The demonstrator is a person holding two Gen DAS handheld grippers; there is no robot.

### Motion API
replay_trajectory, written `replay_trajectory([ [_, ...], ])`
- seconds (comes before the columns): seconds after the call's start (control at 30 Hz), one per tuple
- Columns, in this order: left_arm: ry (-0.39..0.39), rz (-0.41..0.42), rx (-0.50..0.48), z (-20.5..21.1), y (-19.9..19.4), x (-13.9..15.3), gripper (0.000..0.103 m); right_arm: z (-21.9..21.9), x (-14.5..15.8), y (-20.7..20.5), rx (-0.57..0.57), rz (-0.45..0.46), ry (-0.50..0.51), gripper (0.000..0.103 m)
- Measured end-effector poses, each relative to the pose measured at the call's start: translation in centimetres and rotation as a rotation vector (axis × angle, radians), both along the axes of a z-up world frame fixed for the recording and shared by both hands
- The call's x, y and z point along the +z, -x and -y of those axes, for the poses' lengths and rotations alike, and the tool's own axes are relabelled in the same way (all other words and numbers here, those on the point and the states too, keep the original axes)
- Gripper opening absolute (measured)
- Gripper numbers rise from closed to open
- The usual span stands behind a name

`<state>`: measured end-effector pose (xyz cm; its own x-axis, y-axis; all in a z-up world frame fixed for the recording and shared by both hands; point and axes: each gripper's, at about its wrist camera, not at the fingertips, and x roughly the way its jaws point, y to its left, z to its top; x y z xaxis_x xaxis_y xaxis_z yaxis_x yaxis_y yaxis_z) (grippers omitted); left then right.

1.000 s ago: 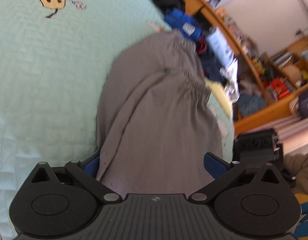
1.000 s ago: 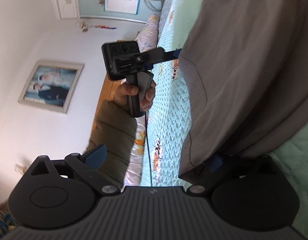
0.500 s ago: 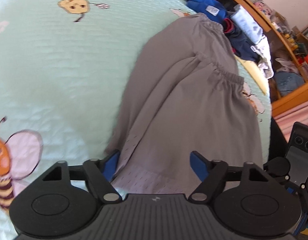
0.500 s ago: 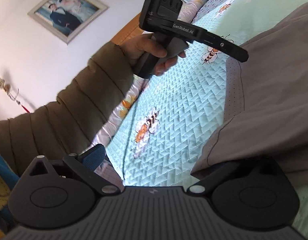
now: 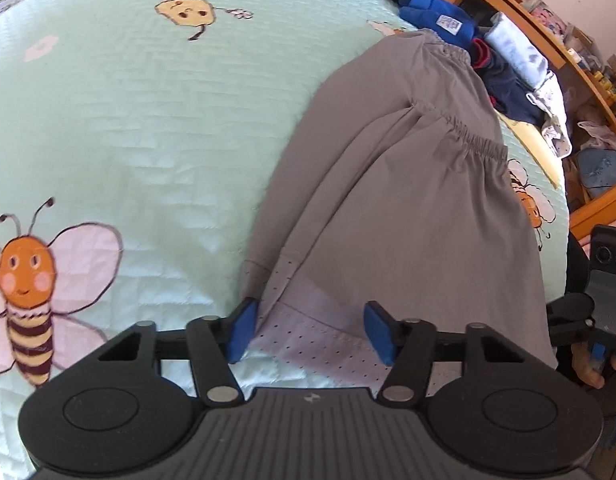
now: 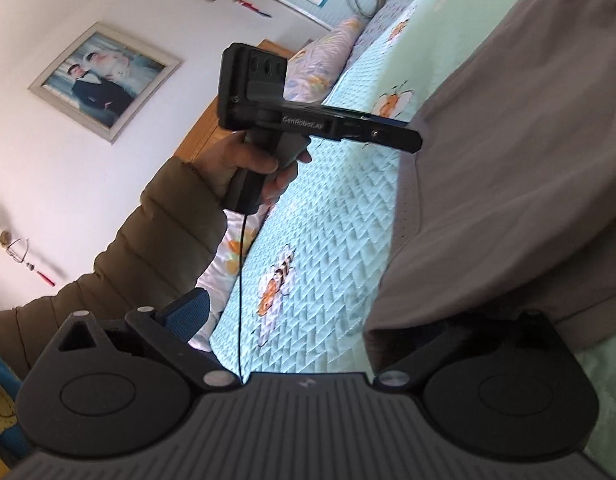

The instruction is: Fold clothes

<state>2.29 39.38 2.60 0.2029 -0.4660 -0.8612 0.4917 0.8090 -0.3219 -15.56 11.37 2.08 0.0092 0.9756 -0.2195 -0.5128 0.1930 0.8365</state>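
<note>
Grey shorts (image 5: 407, 200) lie on a mint bedspread with bee prints (image 5: 148, 120), their elastic waistband toward the far side. My left gripper (image 5: 309, 332) points down at the near hem. Its jaws are closing, with the perforated hem between the blue pads (image 5: 242, 330), which do not press on it. In the right wrist view a hand in an olive padded sleeve (image 6: 164, 240) holds that left gripper (image 6: 411, 138) at the shorts' edge. My right gripper (image 6: 284, 328) stands wide open at the shorts' (image 6: 527, 160) other corner, and the cloth drapes over its right finger and hides it.
A heap of blue, dark and white clothes (image 5: 467, 40) sits at the bed's far edge by a wooden rail and cluttered shelves (image 5: 567, 48). A pillow (image 6: 319, 64) and a framed photo (image 6: 104, 92) on the wall lie beyond the bed. A cable (image 6: 240, 280) hangs from the left gripper's handle.
My left gripper's jaws have narrowed around the hem, and it has tipped downward and come closer to the shorts. The right wrist has rolled, so the bed and the other hand have swung in its view.
</note>
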Motion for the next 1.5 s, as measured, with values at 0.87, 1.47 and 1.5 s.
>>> replay_trajectory([
  [0.87, 0.020, 0.085, 0.027, 1.0, 0.3, 1.8, 0.078, 1.0, -2.3, -4.5, -0.082, -0.062, -0.045, 0.103],
  [1.47, -0.093, 0.107, 0.045, 1.9, 1.4, 0.7, 0.018, -0.5, -1.4, -3.9, 0.008, 0.070, 0.023, 0.102],
  [1.5, -0.104, 0.111, 0.052, 1.7, 1.4, 0.8, 0.018, -0.7, -1.3, -3.7, 0.012, 0.084, 0.031, 0.102],
])
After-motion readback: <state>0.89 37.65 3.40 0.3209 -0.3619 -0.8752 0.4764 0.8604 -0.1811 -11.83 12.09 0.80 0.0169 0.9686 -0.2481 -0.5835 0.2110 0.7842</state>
